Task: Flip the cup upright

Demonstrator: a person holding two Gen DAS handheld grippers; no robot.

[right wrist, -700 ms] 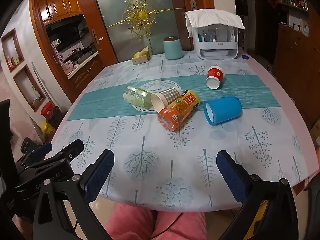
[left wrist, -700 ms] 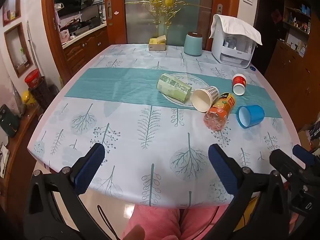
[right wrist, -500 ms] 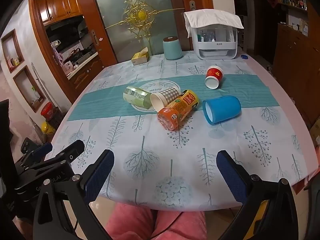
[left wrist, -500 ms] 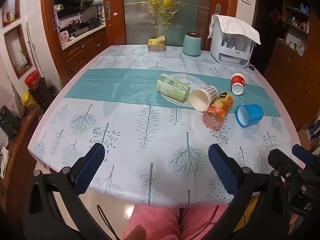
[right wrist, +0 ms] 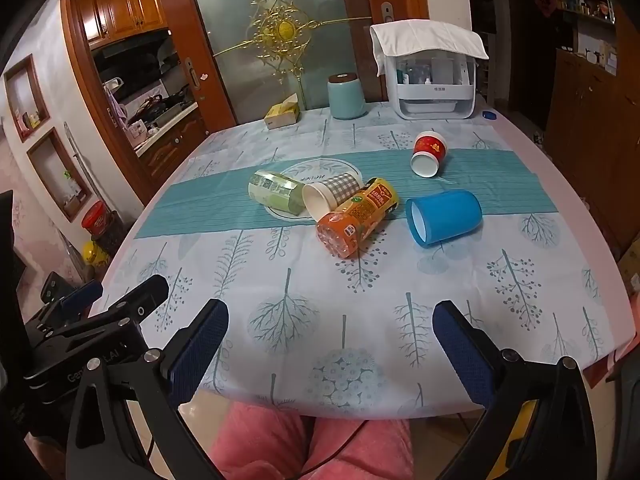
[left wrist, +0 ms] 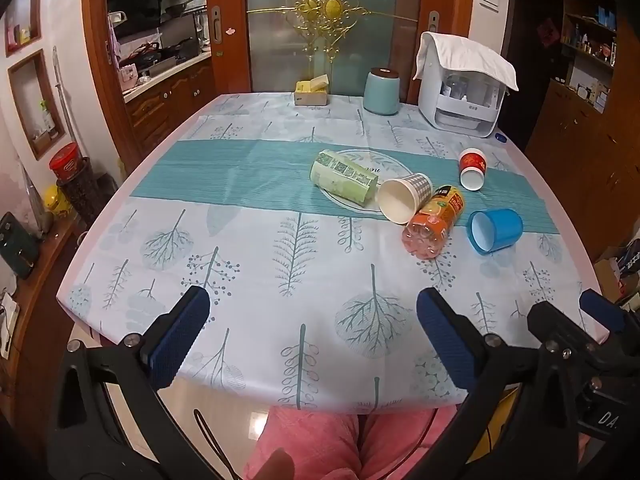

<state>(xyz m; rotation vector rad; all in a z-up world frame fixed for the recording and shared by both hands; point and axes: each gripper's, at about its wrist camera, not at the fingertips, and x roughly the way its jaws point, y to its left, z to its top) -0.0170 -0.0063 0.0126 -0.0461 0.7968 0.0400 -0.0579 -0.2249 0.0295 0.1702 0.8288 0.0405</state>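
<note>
Blue cup (right wrist: 443,216) unmoved, sideways

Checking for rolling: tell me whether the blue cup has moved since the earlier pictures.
No. The blue cup lies on its side at the same spot, beside the orange bottle on the edge of the teal stripe.

Both wrist views look forward from the near edge of the counter (left wrist: 248,240), well back from the objects. Left wrist view sits further left, right wrist view further right, angled leftward. Both share the lying blue cup (left wrist: 496,231) (right wrist: 444,216) and the far glass door (left wrist: 332,28).
</note>
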